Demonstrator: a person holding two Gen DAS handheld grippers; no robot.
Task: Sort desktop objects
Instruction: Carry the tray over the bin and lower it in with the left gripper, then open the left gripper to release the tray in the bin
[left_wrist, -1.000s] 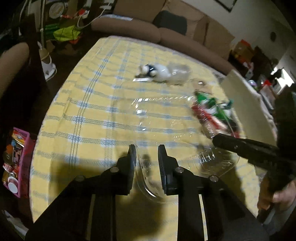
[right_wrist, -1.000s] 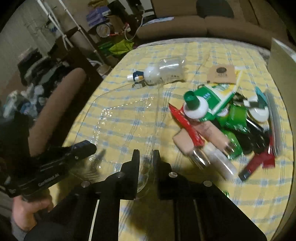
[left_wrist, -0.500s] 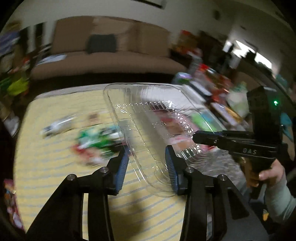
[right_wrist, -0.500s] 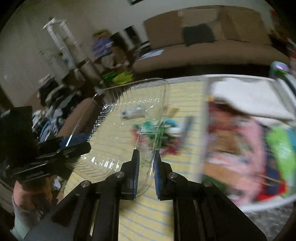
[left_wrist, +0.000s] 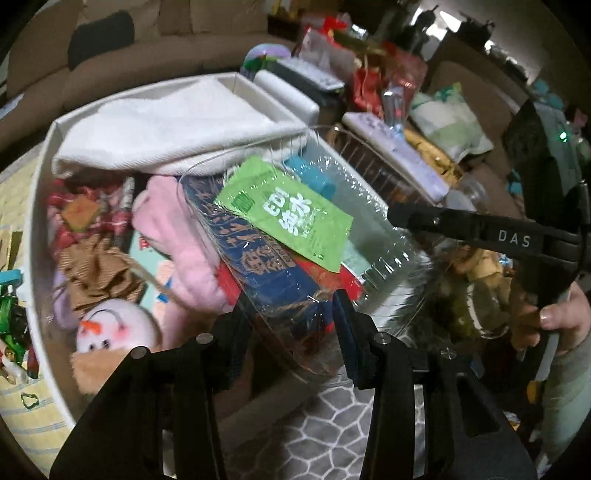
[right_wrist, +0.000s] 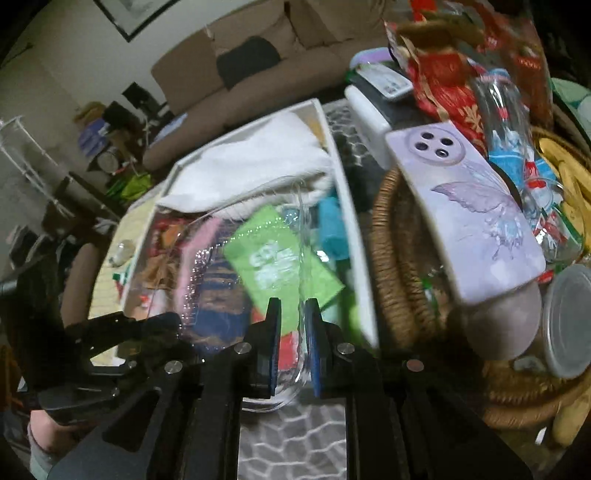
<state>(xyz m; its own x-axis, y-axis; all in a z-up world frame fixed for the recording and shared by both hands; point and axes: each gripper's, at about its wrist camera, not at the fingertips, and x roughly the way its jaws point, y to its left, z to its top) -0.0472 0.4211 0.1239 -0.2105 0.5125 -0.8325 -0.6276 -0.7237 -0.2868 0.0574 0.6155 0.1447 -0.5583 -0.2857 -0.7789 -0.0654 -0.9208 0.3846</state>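
Carried clear tray (left_wrist: 332, 236) over white box (left_wrist: 40, 206); right gripper (right_wrist: 291, 325) clamped rim, left gripper (left_wrist: 291, 325) jaws opening astride it. Next: drop in.

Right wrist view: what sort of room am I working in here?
Most likely a lived-in living room: a brown sofa along the wall, a framed picture above it, and a white box crammed with household odds and ends.

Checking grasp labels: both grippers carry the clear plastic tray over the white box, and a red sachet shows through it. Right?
Not quite. The sachet seen through the clear plastic tray is green, not red; the left wrist view shows it plainly. The rest holds: the right gripper clamps the tray's edge, the tray sits between the left gripper's opening jaws, and both hang above the white box.
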